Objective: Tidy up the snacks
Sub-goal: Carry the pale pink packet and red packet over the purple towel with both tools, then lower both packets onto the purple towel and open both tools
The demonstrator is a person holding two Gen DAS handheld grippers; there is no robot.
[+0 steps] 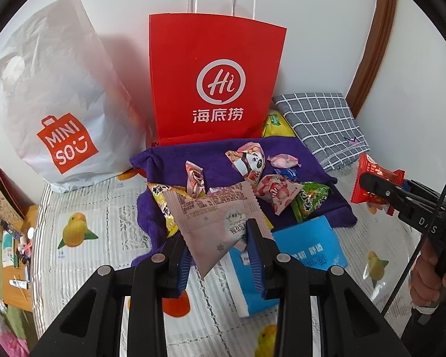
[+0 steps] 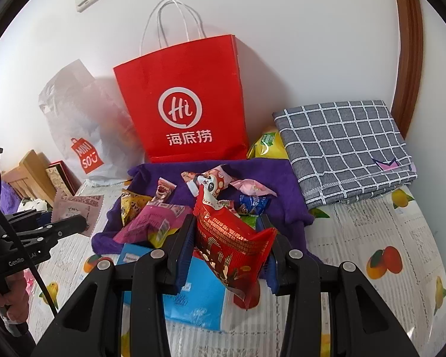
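Note:
My left gripper (image 1: 220,238) is shut on a pale pink snack packet (image 1: 214,220), held above the near edge of a purple towel (image 1: 211,154). My right gripper (image 2: 227,232) is shut on a red snack packet (image 2: 232,238) that hangs tilted between its blue pads. Each wrist view shows the other gripper at its edge: the right gripper (image 1: 377,187) with the red packet (image 1: 371,175), the left gripper (image 2: 71,220) with the pink packet (image 2: 77,208). Several small wrapped snacks, among them a panda-print snack (image 1: 252,160), lie on the towel. A red paper bag (image 1: 214,83) stands upright behind them.
A white Miniso bag (image 1: 59,104) leans on the wall left of the red bag. A folded grey checked cloth (image 1: 324,125) and a yellow pack (image 1: 276,125) lie at the back right. A blue packet (image 1: 309,244) lies on the fruit-print tablecloth (image 1: 83,208). A person's hand (image 1: 431,270) holds the right gripper.

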